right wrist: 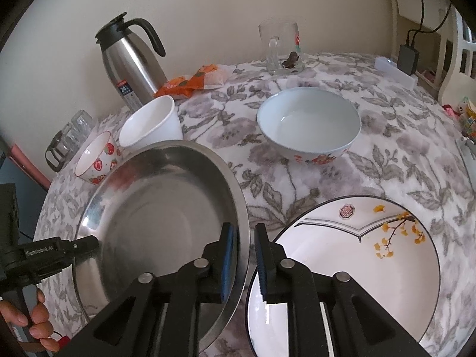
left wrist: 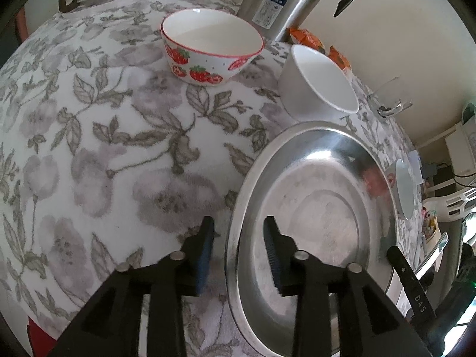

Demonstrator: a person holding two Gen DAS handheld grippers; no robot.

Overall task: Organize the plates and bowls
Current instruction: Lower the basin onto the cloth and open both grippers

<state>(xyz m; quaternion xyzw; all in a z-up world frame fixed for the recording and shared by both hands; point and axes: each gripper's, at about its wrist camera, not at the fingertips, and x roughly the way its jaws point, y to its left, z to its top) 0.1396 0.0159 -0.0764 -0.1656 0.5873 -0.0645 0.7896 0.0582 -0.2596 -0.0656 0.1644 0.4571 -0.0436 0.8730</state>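
Nearest the lens in the left wrist view: left gripper [left wrist: 239, 223], jaws parted, straddling the left rim of the stainless steel plate [left wrist: 312, 208]; both blue pads stand off the metal, one outside the rim and one inside the dish, so nothing is clamped. Plate appears to sit on the floral table cloth [left wrist: 104, 148], though its far edge looks slightly raised in the right wrist view; cannot tell whether it lies fully flat. Right gripper [right wrist: 244, 229] is at the opposite rim of the same plate, jaws a narrow way apart with the rim between them; the inner pad lies close against the metal and the outer one shows a sliver of gap, so I read no firm grip. Judgement: one gripper on each side suits a wide, slippery dish that would tip from a single-edge pinch. Left to right across the table beyond: glass pot [right wrist: 64, 145] at the far left edge, strawberry bowl [left wrist: 212, 47], steel thermos jug [right wrist: 131, 59], plain white bowl [left wrist: 318, 83] tilted just behind the plate, orange snack packet [right wrist: 193, 81], glass mug [right wrist: 281, 49], pale blue bowl [right wrist: 309, 122] standing alone, and the ginkgo-pattern plate [right wrist: 357, 267] just right of the steel one, rims near. Likely stacking target: ginkgo plate, being the adjacent flat piece.
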